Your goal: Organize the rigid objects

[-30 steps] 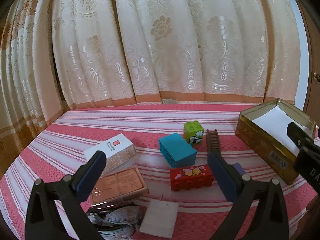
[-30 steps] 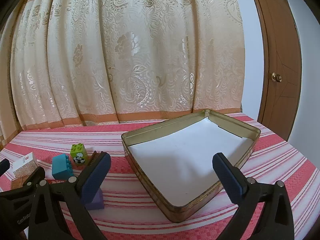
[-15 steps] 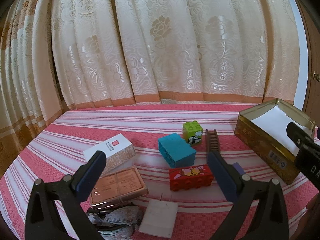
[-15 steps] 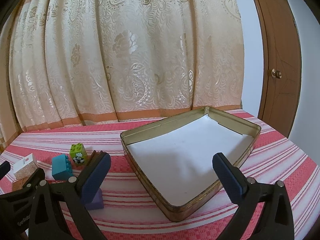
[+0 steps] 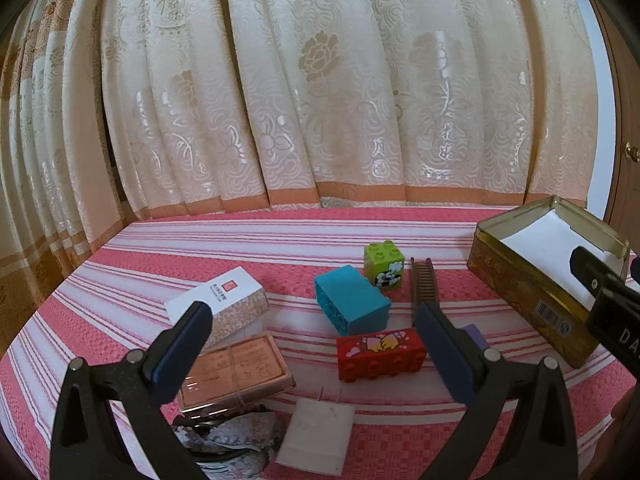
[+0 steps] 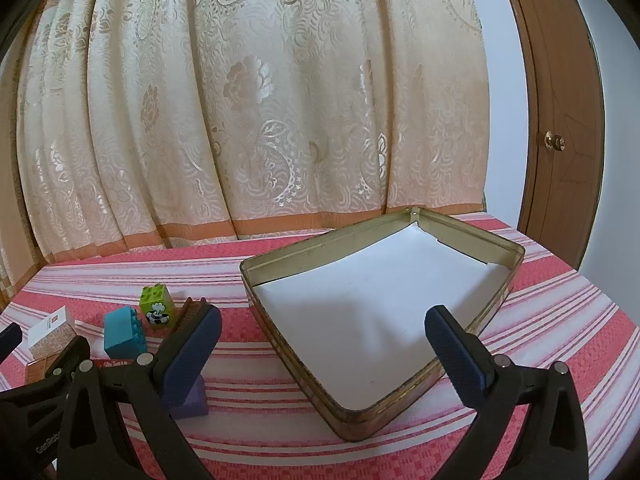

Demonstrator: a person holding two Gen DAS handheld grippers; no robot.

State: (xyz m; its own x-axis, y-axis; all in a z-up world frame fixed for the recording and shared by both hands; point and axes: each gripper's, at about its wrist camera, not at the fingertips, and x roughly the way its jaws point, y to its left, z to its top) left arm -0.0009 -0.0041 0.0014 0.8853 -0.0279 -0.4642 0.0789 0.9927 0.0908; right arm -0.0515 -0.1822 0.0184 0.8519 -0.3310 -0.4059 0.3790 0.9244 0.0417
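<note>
Two grippers, left gripper and right gripper, are held spread wide and empty above scattered blocks and the gold tin.

A blue block lies on its side between a green block and a red block. A brown comb lies beside them. The gold tin sits open, paper-lined.
</note>
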